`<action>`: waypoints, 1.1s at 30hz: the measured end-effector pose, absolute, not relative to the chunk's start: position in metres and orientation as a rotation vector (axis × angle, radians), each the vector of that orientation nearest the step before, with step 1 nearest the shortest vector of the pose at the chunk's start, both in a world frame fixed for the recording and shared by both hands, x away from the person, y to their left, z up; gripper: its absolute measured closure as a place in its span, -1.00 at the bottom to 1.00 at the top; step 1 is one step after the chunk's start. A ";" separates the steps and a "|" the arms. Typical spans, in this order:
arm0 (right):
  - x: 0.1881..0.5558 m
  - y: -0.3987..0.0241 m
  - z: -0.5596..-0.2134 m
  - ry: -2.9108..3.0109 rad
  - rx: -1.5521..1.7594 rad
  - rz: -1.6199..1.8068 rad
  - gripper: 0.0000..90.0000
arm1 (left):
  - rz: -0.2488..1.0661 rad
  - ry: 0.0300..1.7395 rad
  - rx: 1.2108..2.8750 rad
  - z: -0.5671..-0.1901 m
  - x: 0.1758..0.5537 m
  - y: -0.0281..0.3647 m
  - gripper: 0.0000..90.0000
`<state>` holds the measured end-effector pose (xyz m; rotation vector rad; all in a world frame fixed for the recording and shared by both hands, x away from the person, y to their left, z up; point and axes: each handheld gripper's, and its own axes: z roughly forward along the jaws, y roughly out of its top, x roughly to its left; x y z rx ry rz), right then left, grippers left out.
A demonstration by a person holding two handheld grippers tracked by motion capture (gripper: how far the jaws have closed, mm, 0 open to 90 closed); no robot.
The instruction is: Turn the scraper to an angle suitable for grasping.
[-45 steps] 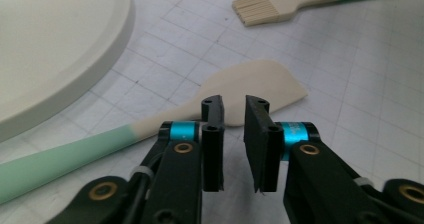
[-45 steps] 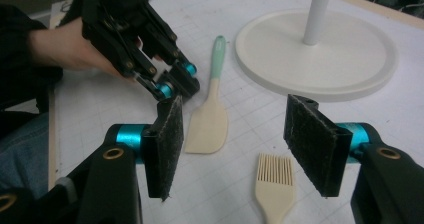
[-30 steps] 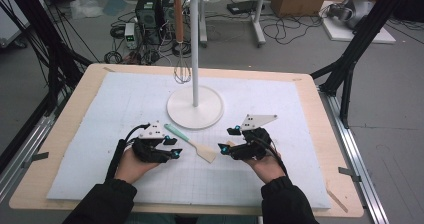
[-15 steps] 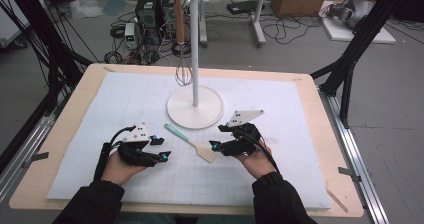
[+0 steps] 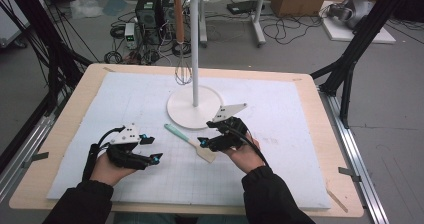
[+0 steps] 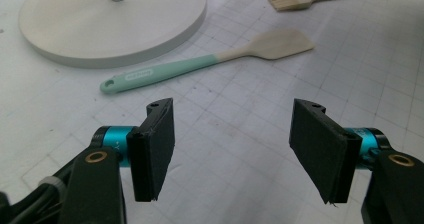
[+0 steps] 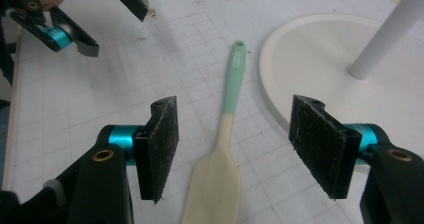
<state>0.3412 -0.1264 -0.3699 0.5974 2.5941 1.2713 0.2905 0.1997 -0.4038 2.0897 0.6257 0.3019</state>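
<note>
The spatula (image 7: 220,149) lies flat on the worktop (image 5: 300,134), between and just ahead of the right gripper (image 7: 230,154)'s open, empty jaws. The left gripper (image 6: 232,156), jaws just widened and empty, faces its handle. Descend squarely, pinch mid-handle.

No readable text is showing anywhere. The spatula's (image 6: 200,59) mint handle is carrying a small raised brand mark near its hanging hole, seen in the left gripper view, but the letters are staying too small and blurred to make out. The same mark is appearing as a faint oval on the handle in the right gripper view, again illegible. The white mat (image 5: 300,129) is showing only a printed grid of fine lines, with no numbers legible along them.
</note>
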 end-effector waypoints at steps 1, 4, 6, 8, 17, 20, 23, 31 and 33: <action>0.343 -0.123 -0.370 2.597 0.585 1.268 -0.20 | 0.303 0.625 2.087 -0.403 0.289 0.202 -0.23; 0.346 -0.115 -0.372 2.608 0.567 1.255 -0.18 | 0.308 0.625 2.078 -0.401 0.286 0.206 -0.24; 0.348 -0.109 -0.375 2.625 0.567 1.239 -0.17 | 0.320 0.624 2.077 -0.399 0.284 0.211 -0.24; 0.350 -0.103 -0.380 2.640 0.564 1.210 -0.16 | 0.324 0.628 2.076 -0.398 0.282 0.216 -0.25; 0.360 -0.086 -0.396 2.692 0.563 1.141 0.05 | 0.343 0.654 2.043 -0.396 0.277 0.232 -0.31; 0.364 -0.081 -0.401 2.712 0.557 1.106 0.10 | 0.344 0.654 2.037 -0.396 0.277 0.233 -0.32; 0.367 -0.078 -0.405 2.726 0.564 1.091 0.17 | 0.353 0.649 2.035 -0.396 0.276 0.233 -0.32; 0.370 -0.071 -0.413 2.746 0.557 1.051 0.34 | 0.356 0.636 2.051 -0.398 0.275 0.229 -0.32; 0.370 -0.070 -0.415 2.753 0.558 1.047 0.43 | 0.351 0.634 2.051 -0.398 0.275 0.228 -0.31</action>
